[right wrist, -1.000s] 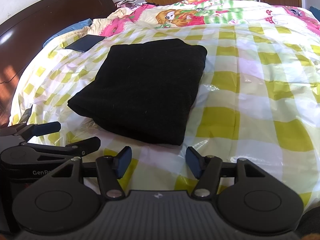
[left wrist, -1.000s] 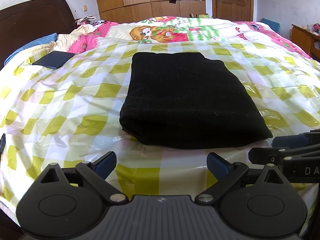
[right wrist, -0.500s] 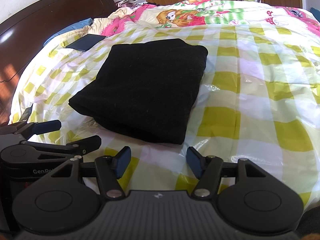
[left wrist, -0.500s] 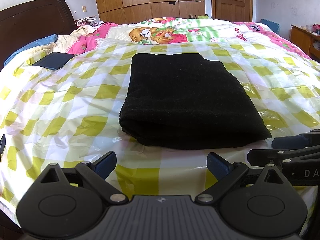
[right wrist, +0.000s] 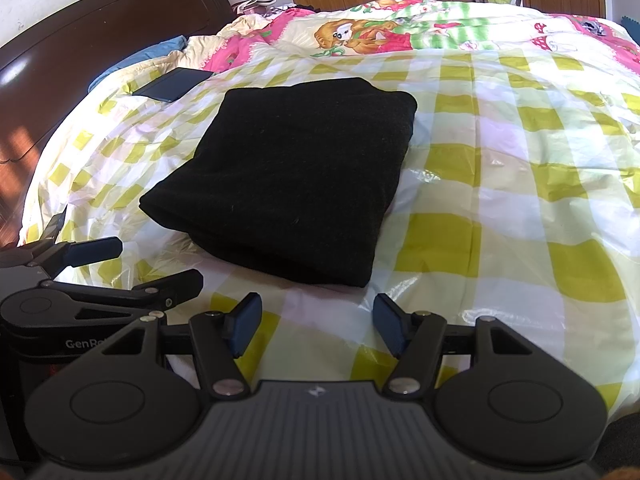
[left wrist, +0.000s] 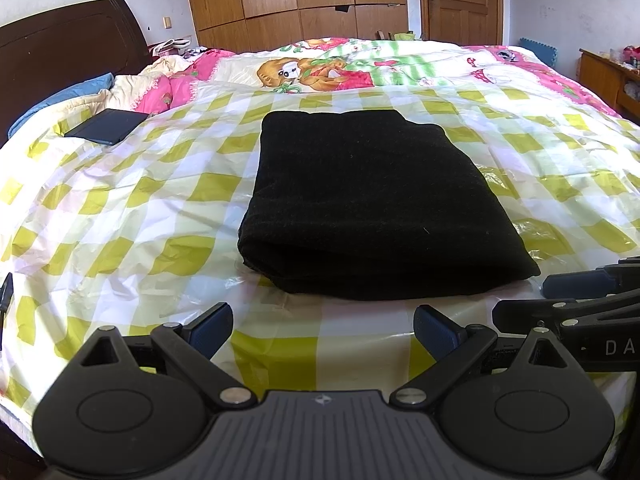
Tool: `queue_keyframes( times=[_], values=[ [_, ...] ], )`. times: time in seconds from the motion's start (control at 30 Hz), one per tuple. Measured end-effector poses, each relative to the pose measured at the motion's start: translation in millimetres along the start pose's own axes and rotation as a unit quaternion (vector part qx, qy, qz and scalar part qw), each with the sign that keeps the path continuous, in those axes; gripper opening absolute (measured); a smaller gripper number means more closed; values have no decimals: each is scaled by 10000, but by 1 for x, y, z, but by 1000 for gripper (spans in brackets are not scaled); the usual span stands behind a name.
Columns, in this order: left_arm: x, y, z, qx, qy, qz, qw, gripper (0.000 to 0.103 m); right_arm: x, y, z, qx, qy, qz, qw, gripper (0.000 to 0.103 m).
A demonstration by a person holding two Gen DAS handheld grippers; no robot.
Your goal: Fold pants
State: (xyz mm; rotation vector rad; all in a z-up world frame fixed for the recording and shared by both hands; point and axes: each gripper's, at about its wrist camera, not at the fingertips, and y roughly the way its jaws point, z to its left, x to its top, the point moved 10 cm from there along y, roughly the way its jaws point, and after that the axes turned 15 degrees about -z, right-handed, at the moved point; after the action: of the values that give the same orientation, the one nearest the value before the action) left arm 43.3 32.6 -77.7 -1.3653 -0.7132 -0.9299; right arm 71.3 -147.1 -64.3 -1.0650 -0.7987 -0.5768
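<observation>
I see the black pants [left wrist: 372,204] folded into a thick rectangle, lying flat on the yellow-checked plastic sheet [left wrist: 132,216] that covers the bed. My left tool [left wrist: 323,326] hangs just short of their near edge, blue pads spread wide, gripping nothing. My right tool [right wrist: 316,322] sits beside it, also released and apart from the cloth. A dark flat case [left wrist: 106,126] rests near the headboard [left wrist: 60,48].

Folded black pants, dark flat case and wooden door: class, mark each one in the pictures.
folded black pants [left wrist: 368,200], left wrist view, middle of the top layer.
dark flat case [right wrist: 173,84], right wrist view, centre of its upper face.
wooden door [left wrist: 464,4], left wrist view, middle of its panel.
</observation>
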Motion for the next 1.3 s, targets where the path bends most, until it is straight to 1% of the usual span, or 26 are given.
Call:
queue_keyframes(
  times=[0.9, 1.3],
  values=[
    [2, -8, -1, -24, 70, -86, 9999, 103, 1, -6, 0, 12, -26, -41, 10000, 63],
    [3, -11, 1, -47, 6, -136, 9999, 103, 0, -8, -3, -47, -93, -37, 9999, 63]
  ],
)
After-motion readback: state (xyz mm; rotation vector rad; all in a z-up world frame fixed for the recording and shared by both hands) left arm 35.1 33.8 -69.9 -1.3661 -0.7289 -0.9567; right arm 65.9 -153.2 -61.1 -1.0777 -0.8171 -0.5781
